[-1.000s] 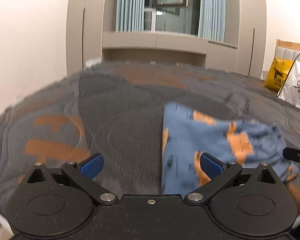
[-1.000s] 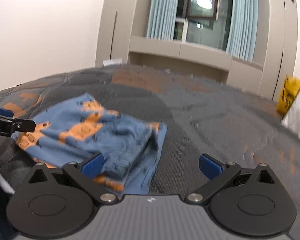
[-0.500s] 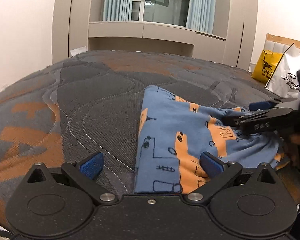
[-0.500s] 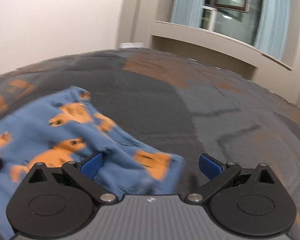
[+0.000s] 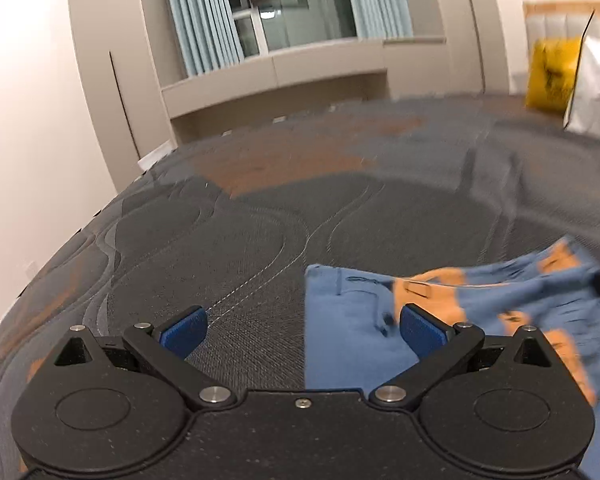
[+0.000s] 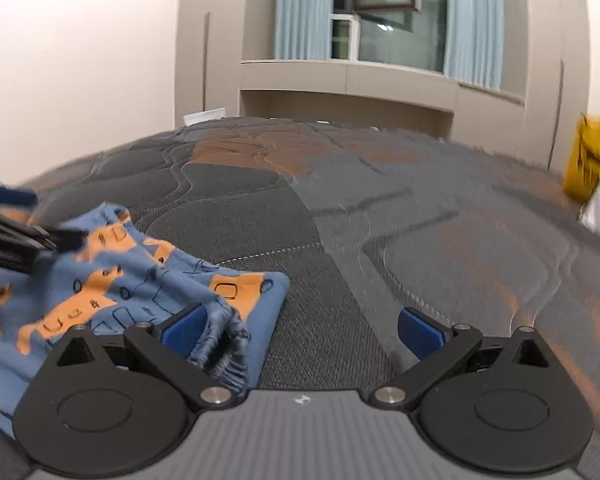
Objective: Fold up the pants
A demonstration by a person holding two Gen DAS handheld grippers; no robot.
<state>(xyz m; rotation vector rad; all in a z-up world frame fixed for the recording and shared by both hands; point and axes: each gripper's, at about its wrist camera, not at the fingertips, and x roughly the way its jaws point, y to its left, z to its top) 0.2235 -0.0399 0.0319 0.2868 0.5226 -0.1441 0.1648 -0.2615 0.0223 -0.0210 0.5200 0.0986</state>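
Your fingers on both grippers are spread apart, holding nothing, above the pants on the bed.

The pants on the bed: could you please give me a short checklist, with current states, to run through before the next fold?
1. Left claw open and empty: ok.
2. Right claw open and empty: ok.
3. Pants lying on the bedspread, not lifted: ok.
4. Pants flat and smooth: not ok; the gathered waistband is bunched by the right claw's left finger.
5. Left edge of the pants between the left claw's fingers: ok.
6. Fold stage reached: cannot tell; both views are partial and blurred.
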